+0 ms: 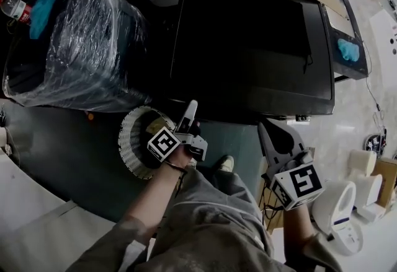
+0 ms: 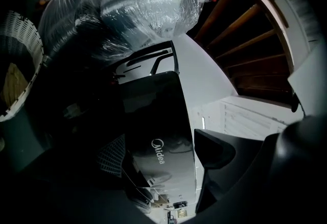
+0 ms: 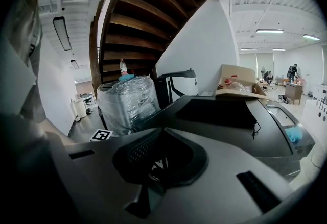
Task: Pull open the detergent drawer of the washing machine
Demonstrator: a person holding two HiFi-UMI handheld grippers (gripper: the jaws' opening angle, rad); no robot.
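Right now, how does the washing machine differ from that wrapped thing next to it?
The wrapped bundle is covered in crinkled clear film, while the washing machine is unwrapped and glossy black. The bundle looks rounded; the machine is flat-topped and square-edged. A bottle stands on the bundle, and there is none on the machine. Both are dark and stand side by side.

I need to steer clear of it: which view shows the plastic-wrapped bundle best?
The head view: the plastic-wrapped bundle shows nearly whole from above, beside the washing machine. The left gripper view catches part of it; the right gripper view shows it small.
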